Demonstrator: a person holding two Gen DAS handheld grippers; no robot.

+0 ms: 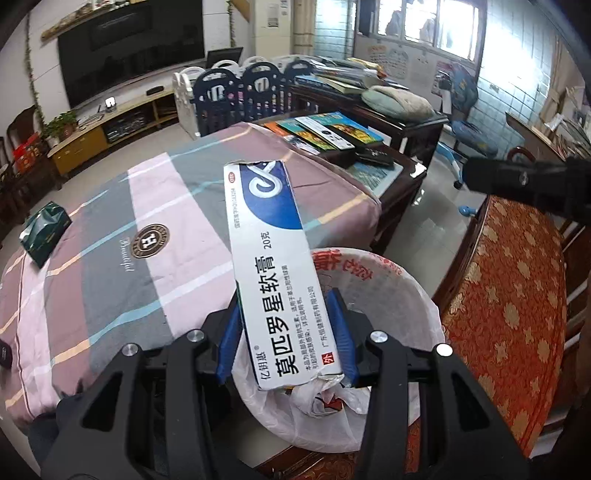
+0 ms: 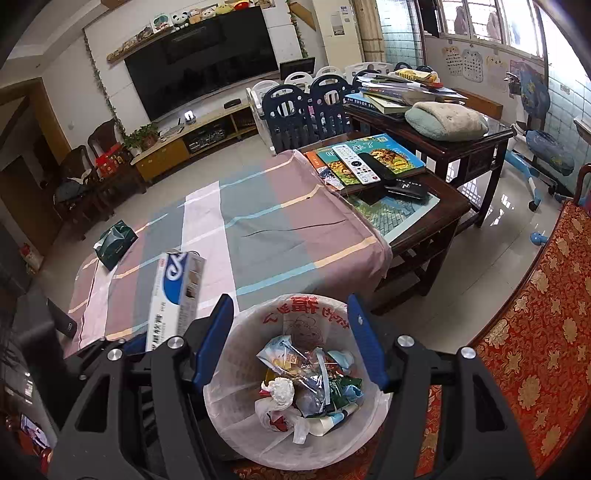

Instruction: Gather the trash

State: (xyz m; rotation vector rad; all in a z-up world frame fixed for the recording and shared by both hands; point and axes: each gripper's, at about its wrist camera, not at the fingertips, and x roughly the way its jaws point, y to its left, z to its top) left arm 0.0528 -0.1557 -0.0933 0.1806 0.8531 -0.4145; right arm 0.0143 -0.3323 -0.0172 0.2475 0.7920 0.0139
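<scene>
— Left gripper (image 1: 286, 336) grips the long white-and-blue cardboard ointment box (image 1: 275, 273) over the white-bagged round bin (image 2: 236, 413); right gripper (image 2: 291, 341) gapes empty.

— Wrappers already binned; green tissue pack (image 2: 114, 243) remains on the table.

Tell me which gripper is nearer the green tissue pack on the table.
Left. The left gripper, holding the ointment box, hangs between the green tissue pack and the right gripper.

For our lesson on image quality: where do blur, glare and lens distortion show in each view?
Left wrist view: window blown out, room edges bowed, ointment box print sharp. Right wrist view: same box smeared by motion blur, window overexposed, floor glinting, trash bin sharp.
</scene>
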